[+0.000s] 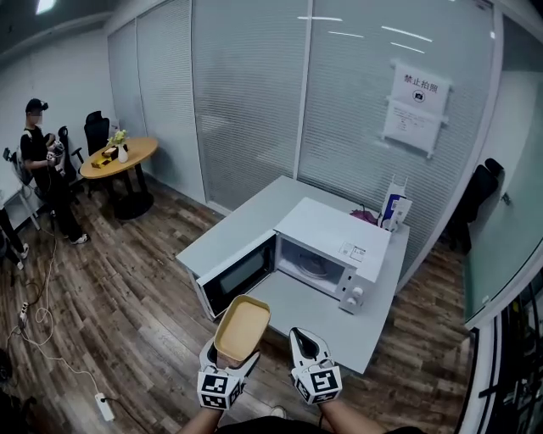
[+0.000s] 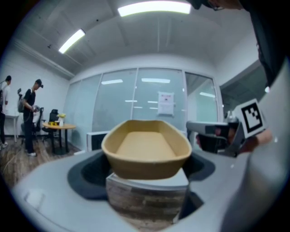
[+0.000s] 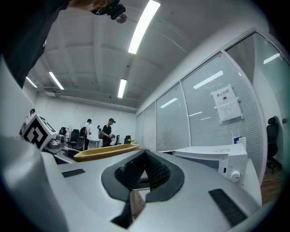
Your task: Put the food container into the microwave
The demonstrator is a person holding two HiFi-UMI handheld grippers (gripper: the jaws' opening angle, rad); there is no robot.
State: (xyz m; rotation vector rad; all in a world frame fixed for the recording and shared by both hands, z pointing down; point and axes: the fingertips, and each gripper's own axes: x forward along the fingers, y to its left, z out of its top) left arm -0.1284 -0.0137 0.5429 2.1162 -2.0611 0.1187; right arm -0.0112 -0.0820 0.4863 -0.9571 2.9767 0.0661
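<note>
Food container (image 1: 243, 327): tan, oval, shallow, open-topped, empty. Clamped at near end in jaws of left gripper (image 1: 227, 363), held aloft near of white microwave (image 1: 331, 233), door open, on grey table (image 1: 246, 222). Right gripper (image 1: 307, 346): jaws pressed together, nothing between.

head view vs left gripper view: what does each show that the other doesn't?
Only the head view: the microwave with its door swung open and the cavity exposed, and the grey table it stands on.

Only the left gripper view: the ceiling lights, and the food container seen end-on, empty, clamped between the jaws of the left claw.

Both: the container, the right claw, the notice on the glass wall, and the round wooden table with a person beside it.
</note>
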